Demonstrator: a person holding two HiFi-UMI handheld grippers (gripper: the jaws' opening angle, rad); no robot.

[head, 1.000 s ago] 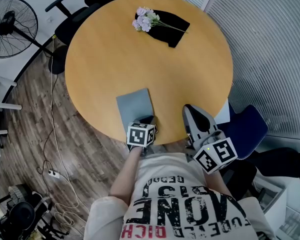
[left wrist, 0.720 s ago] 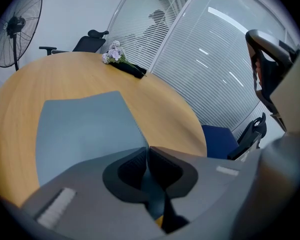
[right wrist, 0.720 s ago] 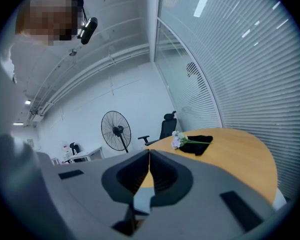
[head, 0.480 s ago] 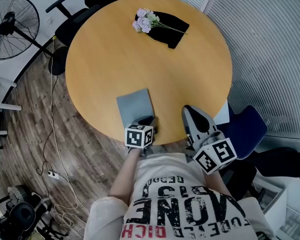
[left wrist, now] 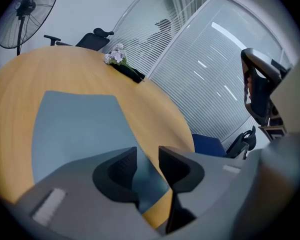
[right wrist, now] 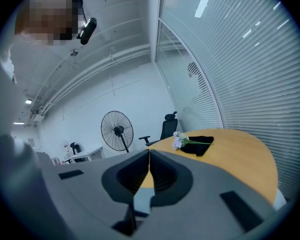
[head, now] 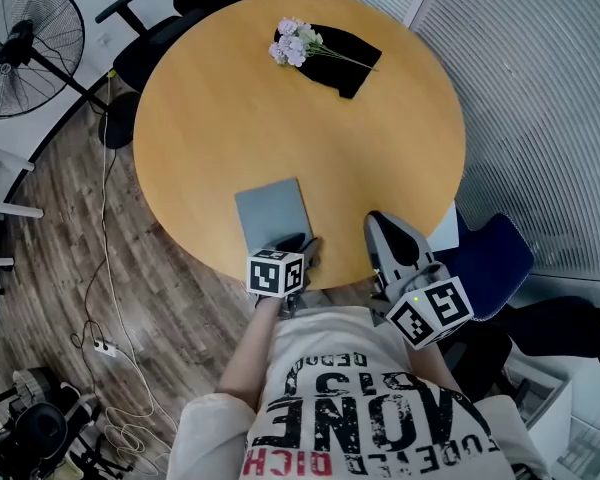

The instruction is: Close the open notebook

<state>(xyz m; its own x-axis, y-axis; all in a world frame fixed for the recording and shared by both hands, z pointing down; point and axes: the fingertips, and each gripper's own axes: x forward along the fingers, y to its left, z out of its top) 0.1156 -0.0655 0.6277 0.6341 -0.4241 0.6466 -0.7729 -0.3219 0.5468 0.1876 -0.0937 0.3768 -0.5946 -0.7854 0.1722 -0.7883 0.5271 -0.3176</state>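
A grey-blue notebook lies shut and flat on the round wooden table, near its front edge. My left gripper hangs over the notebook's near right corner. Its jaws are opening: in the left gripper view the left gripper shows a gap, with the notebook cover lying below it and neither pad pressing on it. My right gripper rests at the table's front right edge, apart from the notebook. In the right gripper view the right gripper is shut with nothing held.
A bunch of pale purple flowers lies on a black cloth at the table's far side. A black office chair and a standing fan stand at the left, a blue chair at the right.
The left gripper's jaws have parted at the notebook's near corner and its marker cube has tilted a little. The notebook and the right gripper have stayed where they were.
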